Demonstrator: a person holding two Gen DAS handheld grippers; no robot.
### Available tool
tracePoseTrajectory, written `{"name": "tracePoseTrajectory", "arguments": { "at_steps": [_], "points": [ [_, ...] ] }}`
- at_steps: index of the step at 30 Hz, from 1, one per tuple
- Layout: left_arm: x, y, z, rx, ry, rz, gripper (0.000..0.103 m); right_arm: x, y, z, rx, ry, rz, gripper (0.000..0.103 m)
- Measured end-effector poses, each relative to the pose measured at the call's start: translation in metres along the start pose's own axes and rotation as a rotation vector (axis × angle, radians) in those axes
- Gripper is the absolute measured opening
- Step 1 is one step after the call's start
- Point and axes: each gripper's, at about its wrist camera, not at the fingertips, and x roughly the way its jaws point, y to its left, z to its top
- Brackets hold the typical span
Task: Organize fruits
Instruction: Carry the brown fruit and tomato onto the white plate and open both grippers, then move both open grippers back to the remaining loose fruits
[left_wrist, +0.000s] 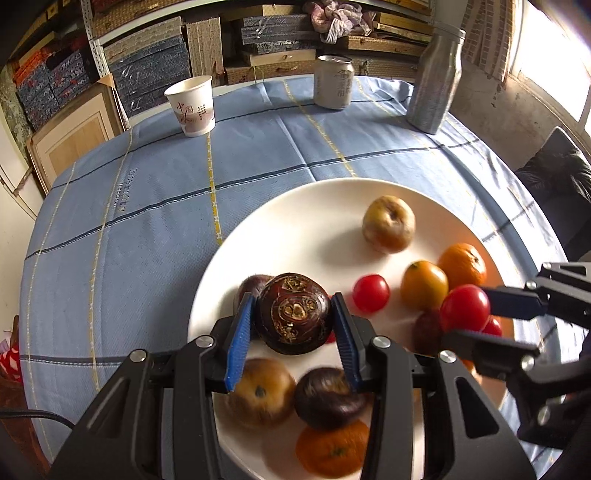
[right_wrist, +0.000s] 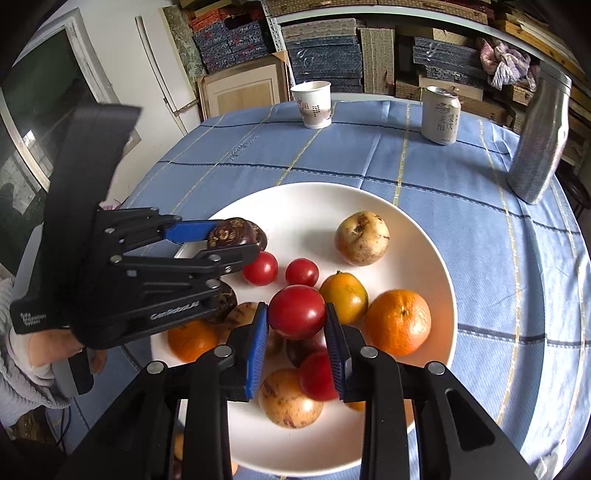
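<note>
The table (left_wrist: 155, 206) under its blue checked cloth carries a big white plate (left_wrist: 295, 221) towards the near side, and nearly all the fruit is on that plate already: a pale pear-like fruit (left_wrist: 388, 223) alone at the far part, two oranges (left_wrist: 462, 264) beside it, small tomatoes, and more fruit bunched at the near rim. A paper cup (left_wrist: 190, 105), a drinks can (left_wrist: 334, 82) and a metal flask (left_wrist: 436, 77) stand well apart at the far edge.

Both claws hang over the plate, each with a fruit clamped between its blue pads. The left claw (left_wrist: 295, 314) holds a dark purple mangosteen (left_wrist: 294, 313); the right claw (right_wrist: 296, 314) holds a red tomato (right_wrist: 296, 312). I would judge this the setting-down step.

To do it well, I'd bring each fruit low over a bare patch of plate before easing the pads apart. The open white area in the plate's middle and far left looks the safest; the near rim is crowded, and a round fruit let go from any height could roll or knock a neighbour.

The mangosteen is a squat, flattened ball, its short axis tipped towards the left wrist camera, the patterned end facing up and back. It has no real long axis. The tomato is near enough round; I cannot tell where its stem end points.
</note>
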Motion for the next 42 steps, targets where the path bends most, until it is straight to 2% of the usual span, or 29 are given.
{"name": "tracePoseTrajectory", "arguments": {
  "at_steps": [9, 11, 13, 17, 19, 25, 32, 42],
  "points": [
    [0.018, 0.007, 0.021, -0.021, 0.002, -0.01, 0.041, 0.022, 0.009, 0.003, -0.039, 0.027, 0.005, 0.032],
    [0.023, 0.006, 0.024, -0.019, 0.007, -0.013, 0.042, 0.022, 0.009, 0.003, -0.031, 0.02, 0.021, 0.047],
    [0.027, 0.004, 0.028, -0.02, 0.01, -0.014, 0.054, 0.022, 0.011, 0.002, -0.03, 0.02, 0.022, 0.05],
    [0.031, -0.001, 0.033, -0.008, 0.014, -0.018, 0.061, 0.017, 0.01, 0.001, -0.019, 0.013, 0.015, 0.054],
    [0.032, -0.004, 0.034, 0.005, 0.02, -0.014, 0.07, 0.013, 0.007, 0.001, -0.006, 0.009, 0.011, 0.057],
    [0.017, -0.001, 0.032, -0.021, 0.002, -0.009, 0.074, -0.007, -0.003, -0.005, 0.048, -0.022, -0.001, 0.062],
    [-0.02, 0.012, 0.013, -0.051, -0.03, 0.022, 0.077, -0.035, -0.009, -0.017, 0.095, -0.06, -0.013, 0.065],
    [-0.068, 0.021, -0.052, -0.086, -0.017, 0.055, 0.08, -0.073, -0.004, -0.048, 0.13, -0.092, -0.016, 0.069]
  ]
}}
